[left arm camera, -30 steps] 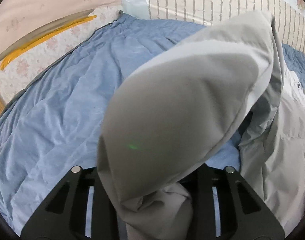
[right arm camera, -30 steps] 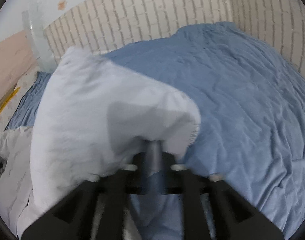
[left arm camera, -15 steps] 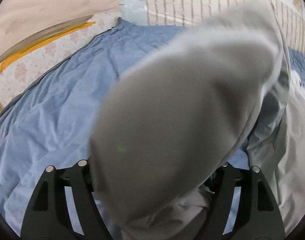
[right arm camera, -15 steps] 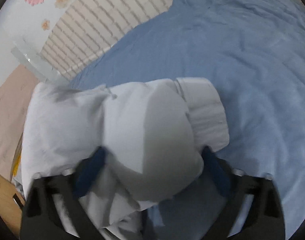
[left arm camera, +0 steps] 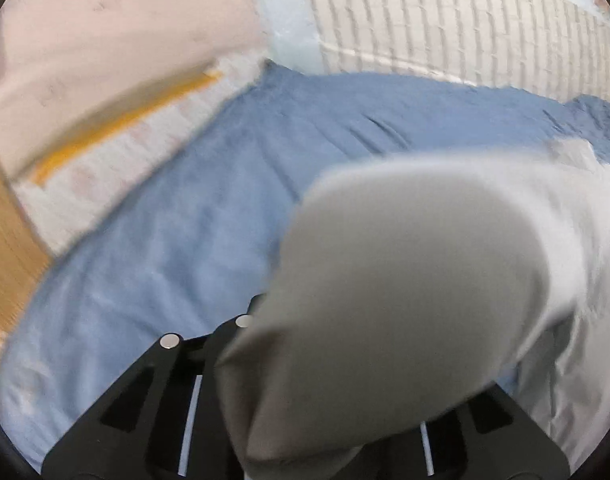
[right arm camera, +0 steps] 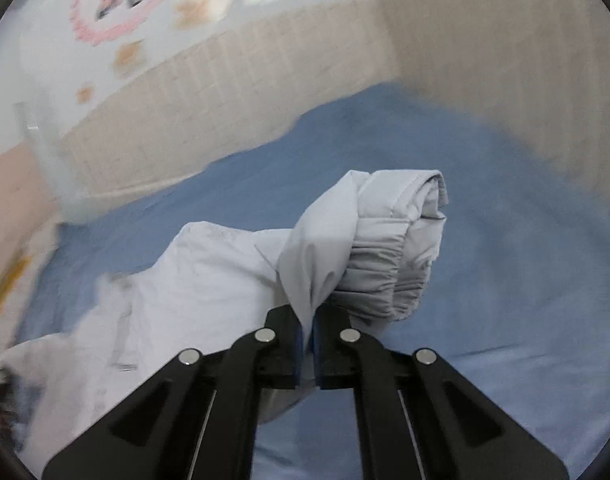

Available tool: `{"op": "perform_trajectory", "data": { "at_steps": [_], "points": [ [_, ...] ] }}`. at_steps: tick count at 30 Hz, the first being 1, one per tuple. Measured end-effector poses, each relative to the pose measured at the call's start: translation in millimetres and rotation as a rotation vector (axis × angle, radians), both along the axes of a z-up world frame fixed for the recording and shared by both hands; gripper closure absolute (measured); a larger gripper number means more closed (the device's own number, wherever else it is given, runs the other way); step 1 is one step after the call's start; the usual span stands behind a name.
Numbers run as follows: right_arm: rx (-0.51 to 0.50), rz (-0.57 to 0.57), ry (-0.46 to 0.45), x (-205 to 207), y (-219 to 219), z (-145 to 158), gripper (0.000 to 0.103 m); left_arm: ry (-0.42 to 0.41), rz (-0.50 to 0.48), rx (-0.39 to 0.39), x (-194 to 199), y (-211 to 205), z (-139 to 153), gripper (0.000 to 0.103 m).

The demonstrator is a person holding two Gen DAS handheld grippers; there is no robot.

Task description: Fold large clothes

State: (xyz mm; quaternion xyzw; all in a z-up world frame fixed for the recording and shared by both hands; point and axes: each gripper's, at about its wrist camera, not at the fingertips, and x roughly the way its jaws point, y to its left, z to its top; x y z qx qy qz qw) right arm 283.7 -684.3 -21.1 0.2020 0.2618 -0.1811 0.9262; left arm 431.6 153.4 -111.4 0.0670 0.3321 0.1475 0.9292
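Observation:
A large pale grey padded jacket (right arm camera: 193,280) lies bunched on a blue bedsheet (right arm camera: 485,240). My right gripper (right arm camera: 308,326) is shut on a fold of the jacket beside its elastic cuff (right arm camera: 385,276), with the sleeve lifted above the sheet. In the left wrist view a puffy part of the jacket (left arm camera: 417,300) drapes over my left gripper (left arm camera: 325,360) and hides the fingertips. The cloth passes down between the two black finger frames, which stand close together.
The bed (left arm camera: 165,240) fills both views. A brick-pattern wall (left arm camera: 445,28) runs behind it. A floral mattress edge with a yellow strip (left arm camera: 117,128) and a wooden panel (left arm camera: 5,232) lie at the left.
Both grippers went from wide apart to closed on the jacket. The right one has pulled the cuff forward and up. The left view has swung, and the jacket bulge sits lower and further right.

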Motion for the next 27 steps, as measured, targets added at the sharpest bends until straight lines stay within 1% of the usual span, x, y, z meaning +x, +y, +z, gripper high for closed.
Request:
{"op": "perform_trajectory", "data": {
  "at_steps": [1, 3, 4, 5, 6, 7, 8, 9, 10, 11, 12, 13, 14, 15, 16, 17, 18, 19, 20, 22, 23, 24, 26, 27],
  "points": [
    [0.002, -0.056, 0.020, -18, -18, 7, 0.100, -0.004, 0.015, 0.023, 0, 7, 13, 0.089],
    [0.019, -0.106, 0.086, -37, -41, 7, 0.100, 0.017, 0.046, 0.124, 10, 13, 23, 0.088],
    [-0.019, -0.114, 0.165, -41, -45, 2, 0.099, 0.035, 0.051, 0.161, 15, 15, 24, 0.088],
    [-0.061, -0.109, 0.239, -40, -43, -5, 0.098, 0.073, 0.055, 0.202, 24, 15, 26, 0.086],
    [-0.061, -0.108, 0.293, -39, -42, -14, 0.094, 0.120, 0.060, 0.212, 32, 18, 23, 0.084],
    [-0.034, -0.114, 0.332, -41, -41, -24, 0.089, 0.146, 0.065, 0.205, 35, 18, 22, 0.076],
    [-0.017, -0.121, 0.351, -45, -42, -29, 0.084, 0.180, 0.083, 0.188, 37, 20, 20, 0.059],
    [-0.015, -0.135, 0.371, -50, -38, -33, 0.059, 0.195, 0.113, 0.171, 31, 22, 20, 0.051],
    [-0.028, -0.152, 0.362, -58, -28, -33, 0.023, 0.180, 0.128, 0.149, 21, 22, 22, 0.038],
    [-0.031, -0.157, 0.328, -73, -22, -34, 0.012, 0.162, 0.124, 0.123, 11, 20, 23, 0.029],
    [-0.020, -0.154, 0.285, -90, -10, -34, 0.008, 0.143, 0.108, 0.099, -11, 19, 17, 0.026],
    [0.023, -0.127, 0.256, -109, 6, -36, 0.008, 0.123, 0.074, 0.077, -37, 10, 15, 0.023],
    [0.071, -0.085, 0.239, -128, 21, -46, 0.008, 0.112, 0.042, 0.066, -54, 1, 12, 0.021],
    [0.135, -0.008, 0.214, -147, 45, -53, 0.008, 0.109, -0.017, 0.056, -79, -15, 4, 0.019],
    [0.157, 0.034, 0.206, -161, 58, -58, 0.008, 0.125, -0.104, 0.048, -111, -37, -9, 0.018],
    [0.175, 0.093, 0.206, -177, 83, -65, 0.008, 0.130, -0.146, 0.042, -117, -43, -7, 0.018],
    [0.186, 0.152, 0.212, -190, 108, -72, 0.008, 0.135, -0.218, 0.014, -147, -63, -19, 0.018],
    [0.193, 0.193, 0.218, -197, 125, -77, 0.008, 0.136, -0.252, -0.013, -161, -72, -24, 0.018],
    [0.198, 0.231, 0.232, -202, 145, -84, 0.008, 0.132, -0.293, -0.067, -181, -85, -31, 0.014],
    [0.223, 0.303, 0.258, -208, 178, -98, 0.008, 0.135, -0.326, -0.126, -200, -106, -40, 0.006],
    [0.229, 0.326, 0.266, -207, 189, -103, 0.008, 0.134, -0.330, -0.135, -201, -120, -45, 0.005],
    [0.231, 0.339, 0.276, -205, 197, -108, 0.008, 0.133, -0.336, -0.119, -199, -133, -50, 0.004],
    [0.238, 0.362, 0.274, -195, 211, -111, 0.008, 0.150, -0.354, -0.056, -202, -154, -54, 0.003],
    [0.242, 0.370, 0.272, -192, 214, -112, 0.011, 0.170, -0.358, -0.050, -209, -162, -49, 0.003]
  ]
}}
